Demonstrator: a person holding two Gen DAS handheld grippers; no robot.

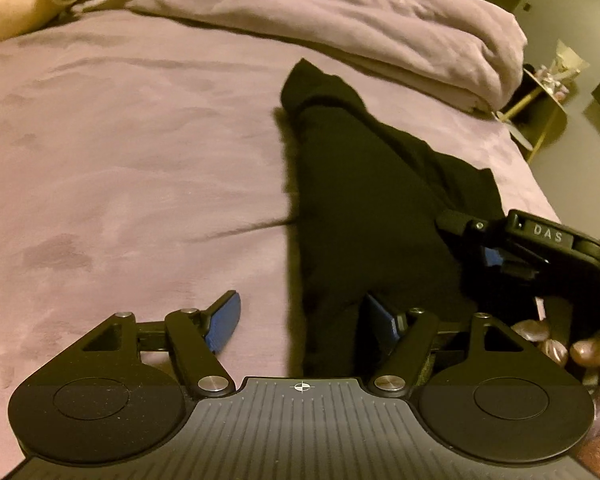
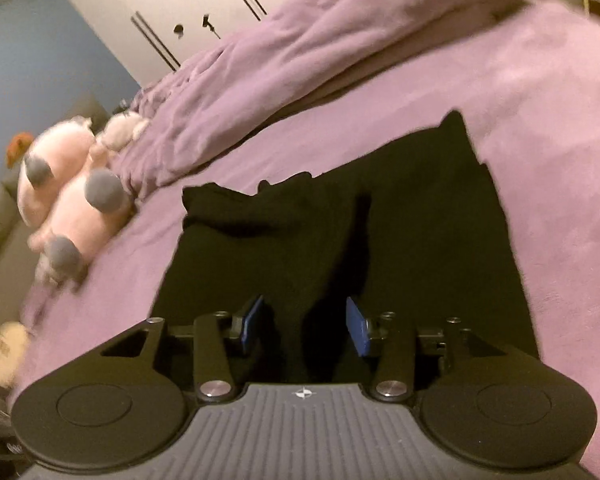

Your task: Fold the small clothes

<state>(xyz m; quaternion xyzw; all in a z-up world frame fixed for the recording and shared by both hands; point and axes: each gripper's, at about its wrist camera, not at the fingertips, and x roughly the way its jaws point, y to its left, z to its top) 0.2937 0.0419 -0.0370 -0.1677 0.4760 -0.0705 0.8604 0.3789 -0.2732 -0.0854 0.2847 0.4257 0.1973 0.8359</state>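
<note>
A black garment lies lengthwise on the purple bed sheet, narrow at its far end and wider near me. My left gripper hovers over its near end with the jaws wide apart. Its left pad sits over bare sheet and its right pad over the cloth, neither pressing on it. From the right side, my right gripper reaches onto the garment's edge. In the right wrist view the black garment fills the middle, and the right gripper stands over it with a clear gap between its blue pads.
A bunched purple duvet lies along the far side of the bed. A pink plush toy with grey feet rests at the bed's left end. A small gold-legged side table stands past the bed's right edge. The person's fingers show at lower right.
</note>
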